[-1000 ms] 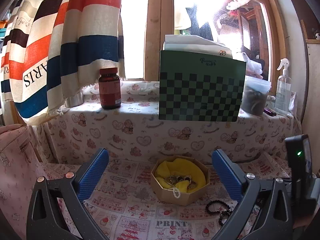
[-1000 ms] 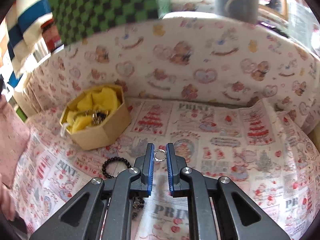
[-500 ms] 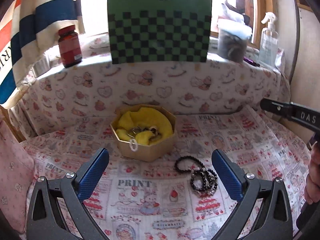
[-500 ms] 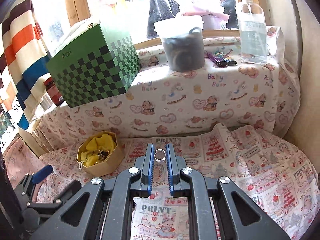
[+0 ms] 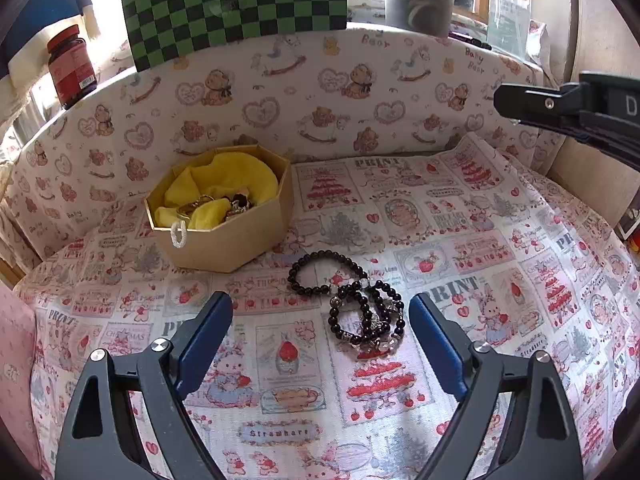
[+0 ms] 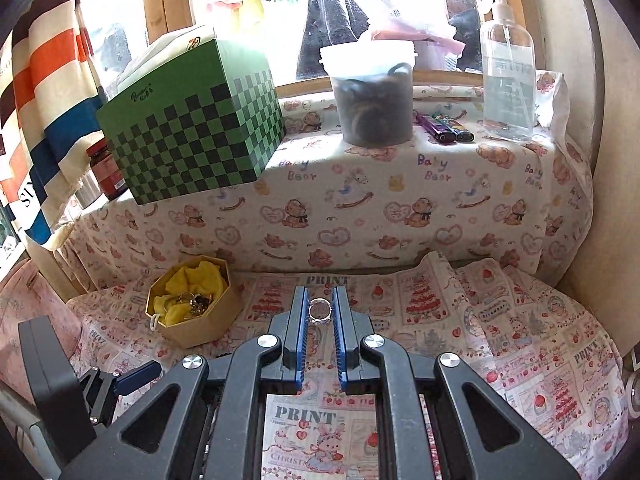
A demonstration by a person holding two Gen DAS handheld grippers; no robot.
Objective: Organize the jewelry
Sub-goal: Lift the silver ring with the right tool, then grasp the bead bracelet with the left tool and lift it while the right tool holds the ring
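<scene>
Several black bead bracelets [image 5: 352,304] lie tangled on the printed cloth, just ahead of my left gripper [image 5: 320,308]. Its blue fingers [image 5: 208,320] stand wide on either side of the pile and are closing, with neither pad touching the beads. Behind them sits an octagonal beige box [image 5: 224,240] lined with yellow cloth and holding gold-coloured pieces. My right gripper [image 6: 320,295] hangs high above the cloth, shut on a small silver ring [image 6: 319,313]. From there the box [image 6: 196,326] lies down to the left. The bracelets are hidden in the right wrist view.
A cloth-covered ledge runs along the back with a green checkered box [image 6: 192,128], a red jar [image 5: 71,68], a dark tub [image 6: 374,100], lighters [image 6: 444,128] and a spray bottle [image 6: 506,76]. A pink cushion [image 5: 16,364] borders the left side. The right gripper's body [image 5: 560,108] juts in at upper right.
My left gripper has tipped downward and come closer to the bracelets, and its fingers have narrowed a little. My right gripper has risen from the cloth, still holding the ring.
</scene>
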